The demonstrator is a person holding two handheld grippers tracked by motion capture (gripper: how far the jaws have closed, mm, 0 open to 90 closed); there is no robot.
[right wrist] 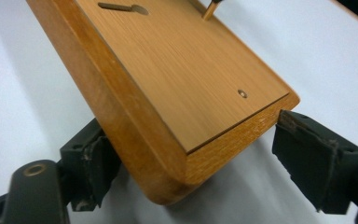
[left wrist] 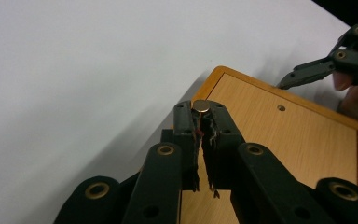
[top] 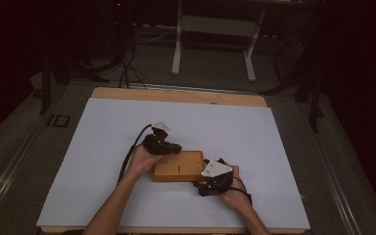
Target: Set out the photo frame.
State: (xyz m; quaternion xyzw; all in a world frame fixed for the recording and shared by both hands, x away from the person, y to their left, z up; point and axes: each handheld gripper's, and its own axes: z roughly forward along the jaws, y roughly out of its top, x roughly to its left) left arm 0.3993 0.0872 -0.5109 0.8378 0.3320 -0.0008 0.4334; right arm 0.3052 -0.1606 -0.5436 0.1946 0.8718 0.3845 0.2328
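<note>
While the wooden box (top: 178,166) lies flat near the middle of the white table (top: 103,147), toward its near edge, the left gripper (left wrist: 200,116) has its jaws clamped on a small brass peg (left wrist: 201,106) at the box's left edge. The right gripper (right wrist: 191,163) straddles the box's near right corner, jaws wide apart; its left pad (right wrist: 86,168) seems to touch the wood.

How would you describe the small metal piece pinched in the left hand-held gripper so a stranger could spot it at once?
Start at the white table and find the wooden box near its front. At the box's corner, the left hand-held gripper pinches a small brass knob. It is the one shiny round metal piece among wood and black jaws.
</note>
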